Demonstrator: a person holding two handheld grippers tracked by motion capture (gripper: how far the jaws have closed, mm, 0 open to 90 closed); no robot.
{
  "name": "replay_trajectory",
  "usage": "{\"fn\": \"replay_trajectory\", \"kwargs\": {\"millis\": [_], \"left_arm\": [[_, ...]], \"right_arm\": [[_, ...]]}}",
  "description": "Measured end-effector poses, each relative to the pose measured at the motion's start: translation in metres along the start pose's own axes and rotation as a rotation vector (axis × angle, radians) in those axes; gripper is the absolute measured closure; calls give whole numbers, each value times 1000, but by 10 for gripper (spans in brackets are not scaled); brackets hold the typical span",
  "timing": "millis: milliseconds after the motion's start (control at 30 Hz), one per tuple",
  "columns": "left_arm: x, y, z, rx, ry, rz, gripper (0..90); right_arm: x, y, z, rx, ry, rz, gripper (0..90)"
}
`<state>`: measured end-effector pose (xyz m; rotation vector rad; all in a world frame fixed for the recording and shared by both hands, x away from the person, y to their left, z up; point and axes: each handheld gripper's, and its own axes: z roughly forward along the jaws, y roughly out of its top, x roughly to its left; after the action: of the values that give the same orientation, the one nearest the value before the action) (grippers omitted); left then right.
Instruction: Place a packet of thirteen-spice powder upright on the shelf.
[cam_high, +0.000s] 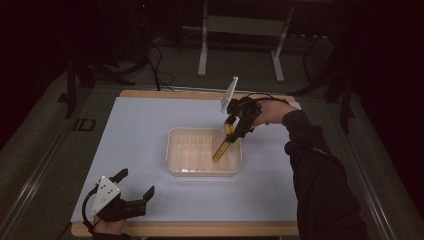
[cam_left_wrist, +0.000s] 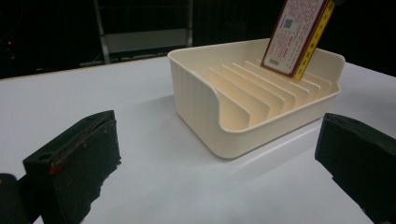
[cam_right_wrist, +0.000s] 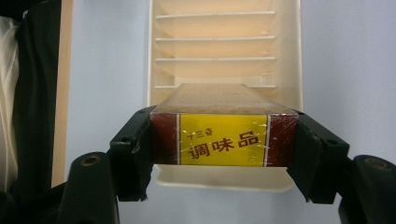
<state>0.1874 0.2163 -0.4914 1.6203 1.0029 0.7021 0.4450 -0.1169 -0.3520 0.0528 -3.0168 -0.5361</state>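
A: What has the right gripper (cam_high: 235, 125) got?

B: A flat box (cam_right_wrist: 223, 140), clamped by its two narrow sides between the jaws. In the right gripper view the jaws press on the dark red ends, and the yellow panel with printed characters faces the camera.

A: And where is the box?

B: Over the cream tray (cam_high: 172, 150) in the middle of the white desk (cam_high: 140, 125). It slopes down from the gripper, lower end inside the tray at the right-hand side as the high view shows it. The tray has thin dividers forming slots; the box's lower end sits among those nearest that side. I cannot tell whether it touches the bottom.

A: Does the left gripper view show it too?

B: Yes, the box (cam_left_wrist: 299, 35) leans into the far end of the tray (cam_left_wrist: 201, 112), label side with small print and a code square turned this way, yellow edge on its right.

A: The left gripper (cam_high: 134, 187)?

B: Jaws wide apart, holding nothing. It rests low at the near left of the desk, well apart from the tray, a grey plate on top.

A: Anything else?

B: A metal frame (cam_high: 240, 25) stands on the floor beyond the desk.
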Motion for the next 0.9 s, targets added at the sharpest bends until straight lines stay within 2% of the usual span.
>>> {"fn": "replay_trajectory", "kwargs": {"millis": [200, 467, 900], "left_arm": [[0, 0, 1, 2, -1, -2, 0], [0, 0, 0, 1, -2, 0, 0], [0, 1, 2, 1, -5, 2, 0]], "right_arm": [[0, -3, 0, 1, -1, 4, 319], [-1, 3, 12, 31, -1, -4, 319], [-1, 9, 25, 21, -8, -14, 319]]}}
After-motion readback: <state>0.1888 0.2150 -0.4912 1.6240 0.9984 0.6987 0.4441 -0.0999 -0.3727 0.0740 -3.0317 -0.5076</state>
